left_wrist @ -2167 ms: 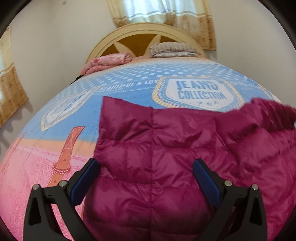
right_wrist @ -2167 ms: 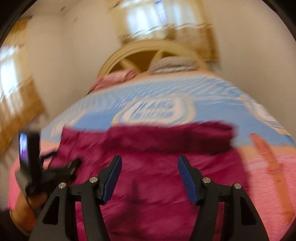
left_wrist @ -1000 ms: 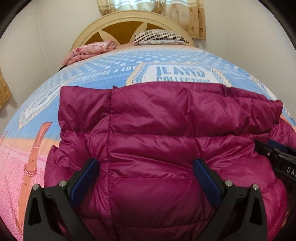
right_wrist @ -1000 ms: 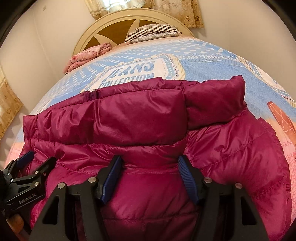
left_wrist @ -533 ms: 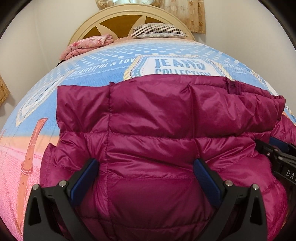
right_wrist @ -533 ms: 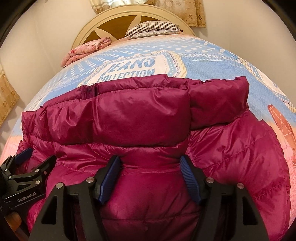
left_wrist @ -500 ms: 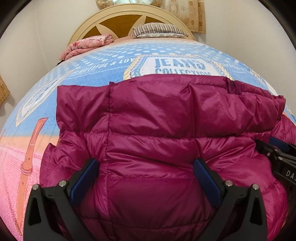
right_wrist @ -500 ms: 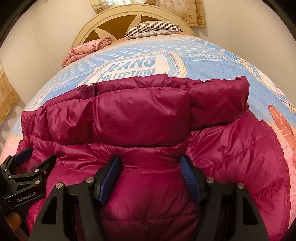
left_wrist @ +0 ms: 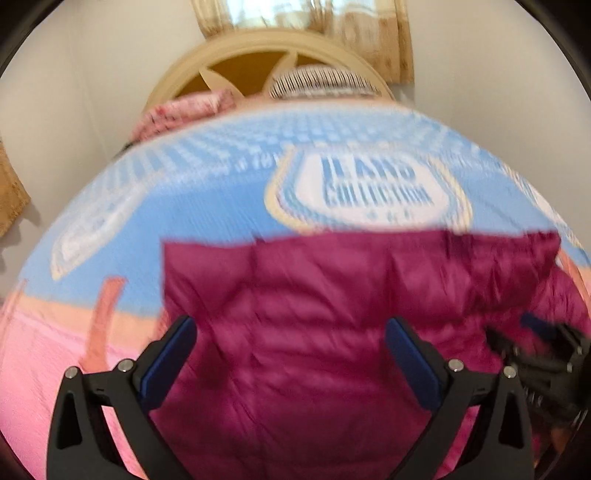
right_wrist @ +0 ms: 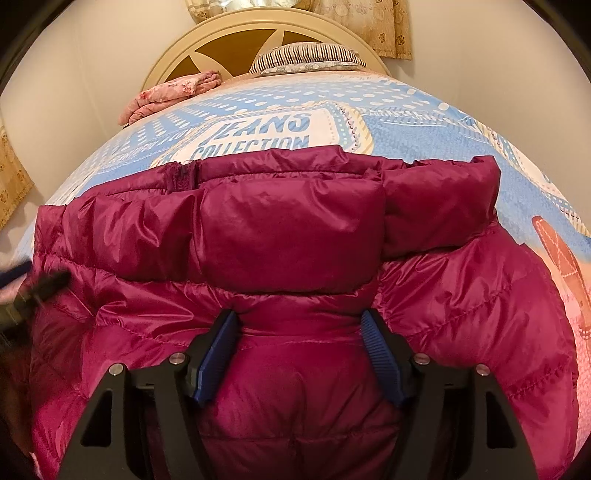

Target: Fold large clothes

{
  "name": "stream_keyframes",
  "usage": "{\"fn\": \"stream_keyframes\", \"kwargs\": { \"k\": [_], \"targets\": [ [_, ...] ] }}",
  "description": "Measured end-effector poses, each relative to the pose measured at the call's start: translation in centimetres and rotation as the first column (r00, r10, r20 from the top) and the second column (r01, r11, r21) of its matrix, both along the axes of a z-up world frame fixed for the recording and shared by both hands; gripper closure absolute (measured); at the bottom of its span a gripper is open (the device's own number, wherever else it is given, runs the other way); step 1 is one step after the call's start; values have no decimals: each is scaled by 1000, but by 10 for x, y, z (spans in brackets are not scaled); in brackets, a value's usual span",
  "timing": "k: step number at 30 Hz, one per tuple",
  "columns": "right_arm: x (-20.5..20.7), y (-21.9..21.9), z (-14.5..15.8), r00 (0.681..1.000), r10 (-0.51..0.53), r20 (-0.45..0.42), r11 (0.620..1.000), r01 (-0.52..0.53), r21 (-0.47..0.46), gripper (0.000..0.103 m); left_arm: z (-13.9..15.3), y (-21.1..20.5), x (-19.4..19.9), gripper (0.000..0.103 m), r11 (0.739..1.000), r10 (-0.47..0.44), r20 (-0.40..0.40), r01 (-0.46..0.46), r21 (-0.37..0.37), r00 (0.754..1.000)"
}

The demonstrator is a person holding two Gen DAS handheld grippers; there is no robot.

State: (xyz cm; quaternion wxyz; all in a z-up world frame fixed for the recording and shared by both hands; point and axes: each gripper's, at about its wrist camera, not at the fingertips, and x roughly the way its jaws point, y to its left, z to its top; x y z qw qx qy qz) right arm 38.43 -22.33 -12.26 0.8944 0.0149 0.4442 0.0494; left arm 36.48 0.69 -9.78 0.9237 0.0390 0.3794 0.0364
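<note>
A magenta quilted puffer jacket (right_wrist: 295, 240) lies folded over on the bed, its upper flap doubled toward me. It also shows in the blurred left wrist view (left_wrist: 332, 314). My left gripper (left_wrist: 291, 354) is open wide above the jacket's left part with nothing between its blue pads. My right gripper (right_wrist: 299, 354) is open, its fingers pressed down into the jacket's near edge with padding bulging between them. The right gripper shows at the left view's right edge (left_wrist: 546, 354); the left gripper is a blur at the right view's left edge (right_wrist: 33, 291).
The bed has a blue and pink printed cover (right_wrist: 406, 107) with a "JEANS COLLECTION" badge. A striped pillow (right_wrist: 306, 55) and a folded pink blanket (right_wrist: 170, 92) lie by the cream headboard (right_wrist: 236, 33). Walls and curtains surround the bed.
My left gripper has pulled back and up from the jacket, so the jacket looks smaller and blurred. My right gripper has stayed pressed into the jacket's edge.
</note>
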Motion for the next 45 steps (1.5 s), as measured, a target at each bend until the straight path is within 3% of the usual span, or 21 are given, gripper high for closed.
{"fn": "stream_keyframes", "kwargs": {
  "k": [3,5,7,11,15,17,22,31,45],
  "targets": [
    [0,1,0,1000,0,0,1000,0,-3,33,-18,8,18,0,1000,26,-50,-26,-2,998],
    [0,1,0,1000,1,0,1000,-1,-3,33,-42,18,29,0,997,48,-96,-53,-49,994],
    [0,3,1,1000,1,-3,1000,-1,-10,33,-51,27,31,0,989,59,-88,-71,-130,994],
    [-4,-4,15,1000,-16,-19,999,17,44,33,-54,25,33,0,989,75,-78,-84,-125,994],
    [-14,-4,60,989,-98,114,992,88,96,33,-55,22,34,0,988,84,-82,-93,-119,993],
    [-6,0,69,983,-113,144,990,99,101,33,-55,22,34,0,989,84,-82,-93,-117,993],
    [25,11,43,987,-148,62,976,135,169,33,-56,28,33,0,985,86,-86,-97,-142,993],
    [30,10,16,987,-158,41,980,151,132,33,-57,27,32,0,986,87,-89,-98,-136,992],
    [39,25,3,991,-134,4,991,134,20,29,-57,26,33,0,986,89,-89,-100,-130,992]
  ]
}}
